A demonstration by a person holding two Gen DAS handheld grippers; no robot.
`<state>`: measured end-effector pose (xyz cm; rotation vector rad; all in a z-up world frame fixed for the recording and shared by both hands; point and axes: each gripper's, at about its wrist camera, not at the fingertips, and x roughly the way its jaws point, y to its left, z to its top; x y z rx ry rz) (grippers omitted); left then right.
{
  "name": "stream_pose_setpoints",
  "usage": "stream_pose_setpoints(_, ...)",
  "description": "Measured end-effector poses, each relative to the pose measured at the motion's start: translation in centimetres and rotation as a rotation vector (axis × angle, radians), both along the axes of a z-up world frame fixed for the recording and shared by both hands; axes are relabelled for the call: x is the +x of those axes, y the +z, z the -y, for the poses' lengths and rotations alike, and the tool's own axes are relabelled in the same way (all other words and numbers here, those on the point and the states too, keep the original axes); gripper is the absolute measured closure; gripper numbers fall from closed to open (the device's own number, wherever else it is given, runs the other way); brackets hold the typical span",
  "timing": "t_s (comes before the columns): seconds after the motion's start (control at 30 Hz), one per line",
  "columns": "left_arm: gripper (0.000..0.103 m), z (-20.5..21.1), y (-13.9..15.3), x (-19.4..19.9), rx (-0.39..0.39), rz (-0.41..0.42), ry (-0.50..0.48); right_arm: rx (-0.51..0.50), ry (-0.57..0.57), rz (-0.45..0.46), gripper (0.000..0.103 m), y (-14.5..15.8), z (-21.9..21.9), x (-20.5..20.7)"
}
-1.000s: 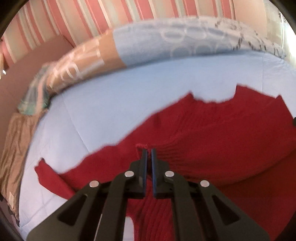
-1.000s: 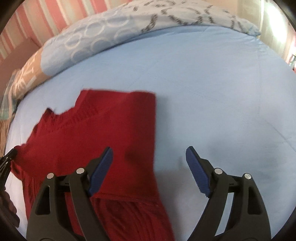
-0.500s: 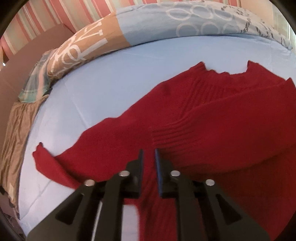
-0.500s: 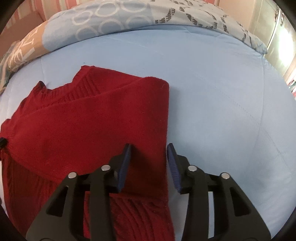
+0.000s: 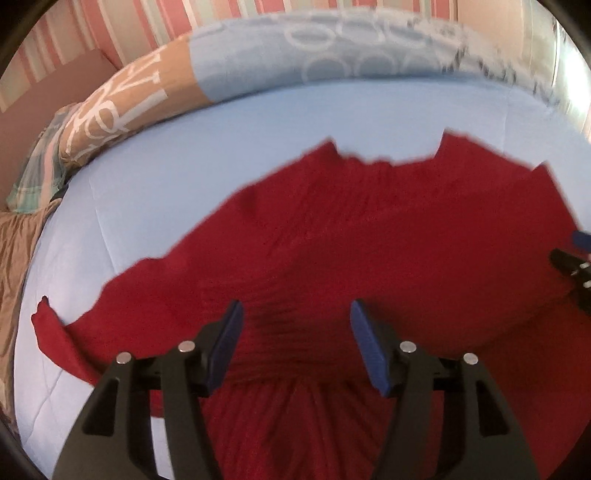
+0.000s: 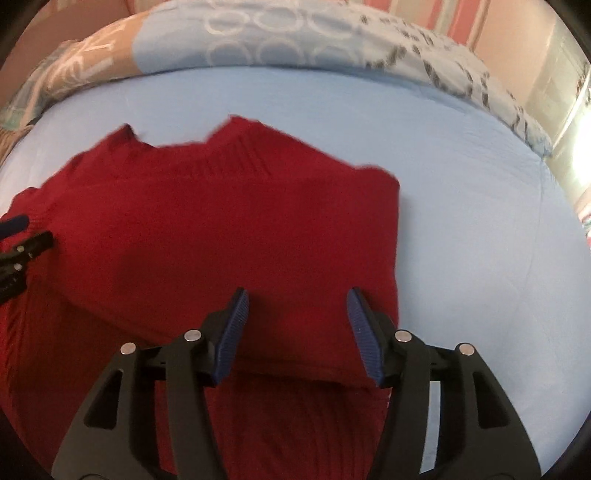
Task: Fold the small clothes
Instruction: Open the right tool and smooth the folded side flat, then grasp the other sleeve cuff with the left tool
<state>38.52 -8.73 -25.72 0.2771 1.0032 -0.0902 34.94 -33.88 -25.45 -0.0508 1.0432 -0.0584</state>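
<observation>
Jaws of both grippers stand wide apart, holding nothing, above a red sweater (image 6: 221,236) spread on the light blue bed (image 6: 472,206). One sleeve is folded across its body. Left gripper (image 5: 295,332) hovers near a cuff, right gripper (image 6: 297,321) near the folded edge.

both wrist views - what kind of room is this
Most likely a bedroom: the red sweater lies on a bed with a light blue sheet, a patterned duvet is bunched along its far edge, and pink striped wallpaper is behind.
</observation>
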Motion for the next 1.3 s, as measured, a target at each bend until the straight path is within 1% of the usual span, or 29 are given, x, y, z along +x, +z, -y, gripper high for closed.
stream_pose_setpoints(0.07, 0.038, -0.8, -0.4, 0.1, -0.030, 0.003, 0.008, 0.025, -0.017, 0.000, 0.047, -0.1, 0.8, -0.2)
stream_pose_setpoints(0.17, 0.033, -2.0, -0.2, -0.2, -0.023, 0.008, 0.040, 0.055, -0.025, -0.001, 0.047, -0.4, 1.6, -0.3)
stream_pose_setpoints(0.2, 0.030, -2.5, -0.3, -0.2, -0.029, 0.004, 0.051, 0.067, -0.027, -0.001, 0.047, -0.5, 1.7, -0.4)
stream_pose_setpoints(0.23, 0.029, -3.0, -0.3, -0.2, -0.050, -0.011, 0.064, 0.071, -0.031, -0.003, 0.046, -0.7, 1.7, -0.4)
stream_pose_setpoints(0.3, 0.029, -3.1, -0.2, -0.5, -0.067, -0.026, 0.075, 0.045, -0.026, -0.006, 0.046, -0.5, 1.3, -0.3)
stream_pose_setpoints(0.37, 0.029, -3.0, 0.4, -0.7, -0.052, -0.024, 0.082, 0.037, -0.017, -0.004, 0.045, 0.4, 0.7, -0.3)
stream_pose_setpoints(0.4, 0.025, -2.9, 0.7, -0.8, -0.046, -0.023, 0.092, 0.064, -0.001, 0.018, 0.044, 1.3, 0.3, -0.6)
stream_pose_setpoints(0.43, 0.018, -3.0, 1.1, -1.0, -0.045, -0.022, 0.114, 0.083, 0.008, 0.034, 0.034, 1.9, 0.0, -0.8)
stream_pose_setpoints(0.47, 0.014, -3.1, 1.4, -1.2, -0.052, -0.023, 0.128, 0.105, 0.021, 0.066, 0.029, 2.9, -0.6, -1.2)
stream_pose_setpoints(0.5, 0.013, -3.2, 1.7, -1.3, -0.064, -0.026, 0.137, 0.109, 0.031, 0.088, 0.026, 3.7, -1.2, -1.6)
stream_pose_setpoints(0.6, 0.013, -3.4, 2.6, -2.1, -0.074, -0.031, 0.144, 0.099, 0.074, 0.101, 0.026, 4.8, -3.6, -1.8)
stream_pose_setpoints(0.77, 0.013, -5.2, 4.5, -3.2, -0.043, 0.002, 0.157, 0.073, 0.095, 0.097, 0.026, 5.6, -7.0, -0.8)
stream_pose_setpoints(0.83, 0.013, -6.6, 4.9, -3.2, -0.032, 0.009, 0.168, 0.067, 0.092, 0.097, 0.023, 5.7, -7.9, -0.3)
stream_pose_setpoints(0.9, 0.013, -8.5, 5.2, -3.1, -0.019, 0.009, 0.190, 0.057, 0.082, 0.104, 0.022, 5.8, -9.0, 0.3)
stream_pose_setpoints(1.07, 0.013, -13.4, 5.7, -3.0, -0.014, 0.017, 0.237, 0.072, 0.077, 0.101, 0.022, 5.7, -11.2, 1.4)
stream_pose_setpoints(1.2, 0.013, -17.1, 5.8, -2.6, 0.007, 0.028, 0.268, 0.035, 0.071, 0.090, 0.022, 5.1, -13.6, 2.6)
stream_pose_setpoints(1.3, 0.013, -20.9, 5.7, -1.8, -0.005, 0.027, 0.309, 0.026, 0.069, 0.091, 0.022, 4.8, -15.0, 3.3)
